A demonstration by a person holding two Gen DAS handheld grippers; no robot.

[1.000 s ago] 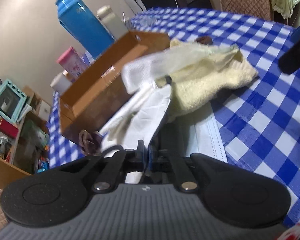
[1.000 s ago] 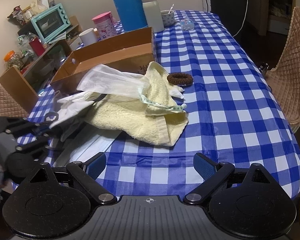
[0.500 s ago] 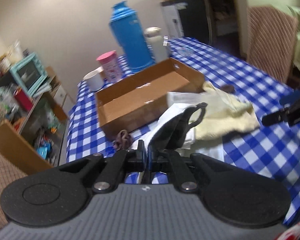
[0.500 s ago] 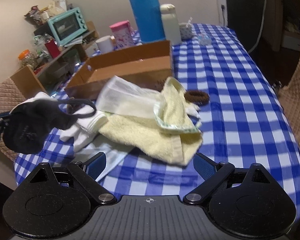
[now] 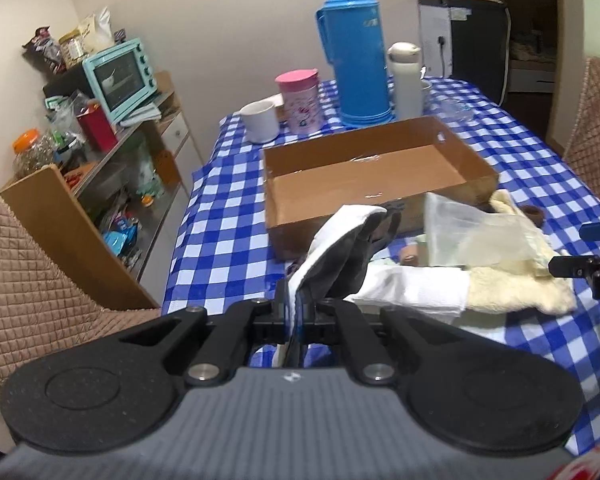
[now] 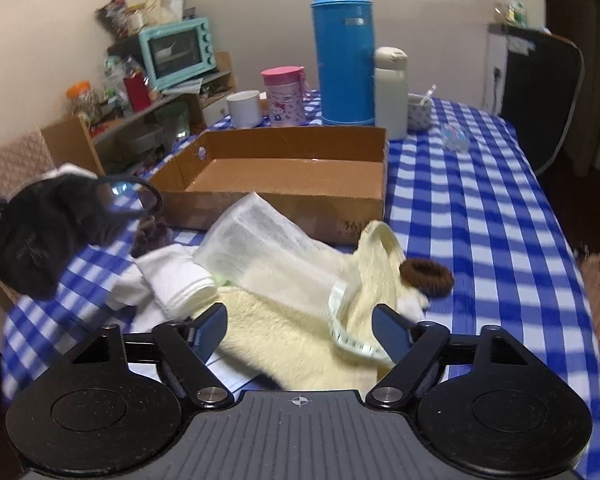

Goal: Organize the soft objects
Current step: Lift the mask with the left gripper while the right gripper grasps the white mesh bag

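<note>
My left gripper is shut on a black-and-white face mask and holds it up in the air, left of the pile; the mask also shows in the right wrist view. An open, empty cardboard box stands behind the pile. A pale yellow towel, a white gauze cloth, white socks and a brown hair tie lie on the checked table. My right gripper is open, low over the towel.
A blue thermos, a white bottle, a pink cup and a white mug stand behind the box. Quilted chairs flank the table. A cluttered shelf with a teal oven is at left.
My left gripper has lifted the mask off the pile and pulled back and up. My right gripper has moved forward and lower over the towel, still open.
</note>
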